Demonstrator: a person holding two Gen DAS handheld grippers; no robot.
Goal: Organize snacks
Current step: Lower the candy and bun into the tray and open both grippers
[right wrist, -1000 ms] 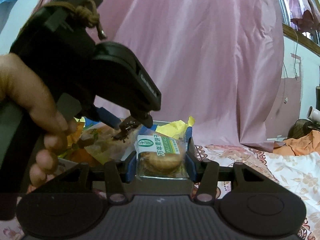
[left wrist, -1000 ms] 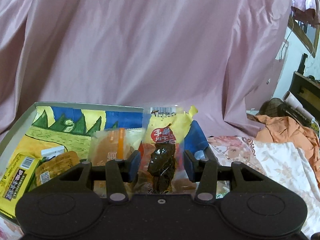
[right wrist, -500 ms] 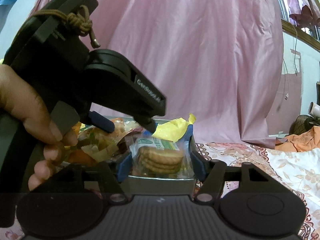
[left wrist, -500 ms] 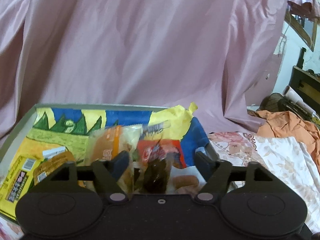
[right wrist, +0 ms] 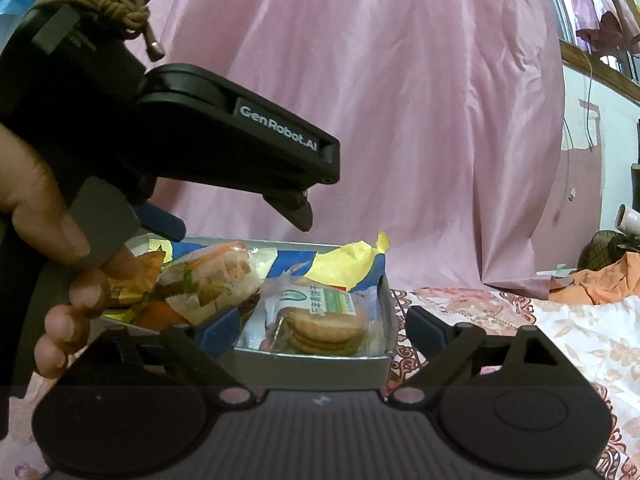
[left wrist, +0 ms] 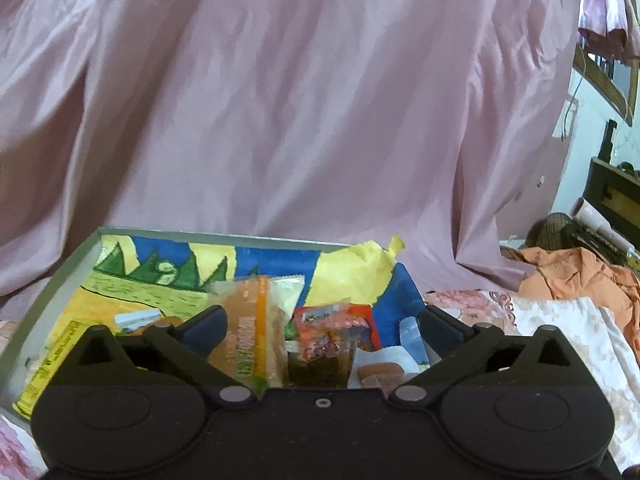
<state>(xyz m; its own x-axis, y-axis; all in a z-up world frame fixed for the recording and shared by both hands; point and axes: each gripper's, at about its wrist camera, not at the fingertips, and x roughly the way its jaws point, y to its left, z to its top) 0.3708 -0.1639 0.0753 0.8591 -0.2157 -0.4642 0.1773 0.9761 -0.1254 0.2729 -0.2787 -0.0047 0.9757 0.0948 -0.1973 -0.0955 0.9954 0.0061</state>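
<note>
A grey box (left wrist: 60, 280) lined with bright painted paper holds several snack packets. My left gripper (left wrist: 324, 328) hangs over it, its jaws opening wide. A dark dried-meat packet with a red label (left wrist: 324, 360) lies loose between them beside an orange pastry packet (left wrist: 248, 332), and neither pad touches it. In the right wrist view my right gripper (right wrist: 322, 330) is at the box's near corner (right wrist: 320, 372), its jaws opening too. A clear packet of round biscuits (right wrist: 316, 320) rests in the box between the blue pads, free of them. The left gripper (right wrist: 236, 220) is above the box.
A pink curtain (left wrist: 280, 120) hangs close behind the box. The box sits on a floral bedspread (right wrist: 540, 340). Orange clothes (left wrist: 580, 280) lie heaped at the right. A person's hand (right wrist: 40, 220) grips the left tool's handle. A yellow packet (left wrist: 44, 368) lies at the box's left side.
Both grippers went from shut on a packet to open. The dried-meat packet tipped over and dropped into the box; the biscuit packet settled into the near corner. The left gripper rose a little.
</note>
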